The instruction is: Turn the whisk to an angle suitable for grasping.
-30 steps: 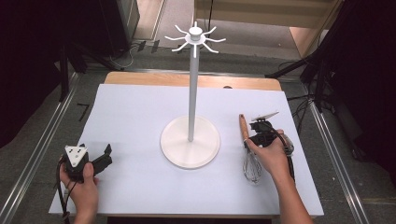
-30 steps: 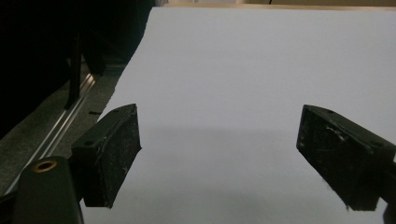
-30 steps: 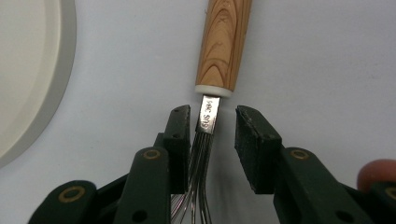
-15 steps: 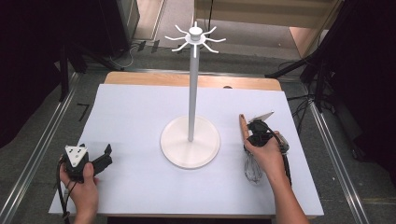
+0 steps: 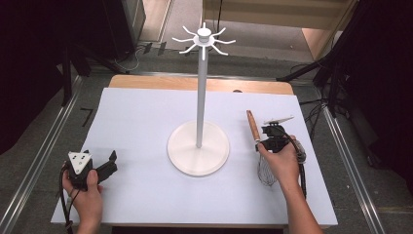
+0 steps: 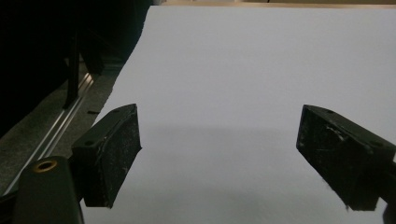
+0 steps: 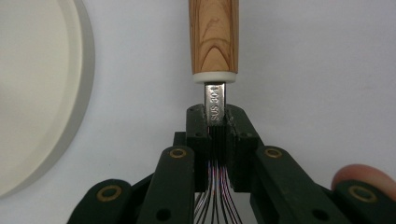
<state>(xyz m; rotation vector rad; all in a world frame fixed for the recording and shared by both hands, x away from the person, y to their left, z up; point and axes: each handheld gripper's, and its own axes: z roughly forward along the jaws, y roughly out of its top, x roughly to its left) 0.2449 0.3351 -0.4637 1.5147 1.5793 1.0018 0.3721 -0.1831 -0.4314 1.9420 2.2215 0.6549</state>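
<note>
A whisk with a wooden handle (image 5: pixel 252 126) and wire loops (image 5: pixel 265 173) lies on the white table cover at the right. My right gripper (image 5: pixel 267 142) is shut on its metal neck just below the handle. In the right gripper view the two jaws clamp the stamped steel neck (image 7: pixel 215 100), and the wooden handle (image 7: pixel 214 37) points away. My left gripper (image 5: pixel 113 162) rests at the near left, open, with nothing between its pads (image 6: pixel 109 154).
A white utensil stand rises mid-table from a round base (image 5: pixel 198 155), with a tall pole (image 5: pixel 200 92) and a ring of hooks (image 5: pixel 203 39) on top. The base edge (image 7: pixel 32 93) lies left of the whisk. The white cover (image 6: pixel 243 70) ends at metal rails (image 5: pixel 39 161).
</note>
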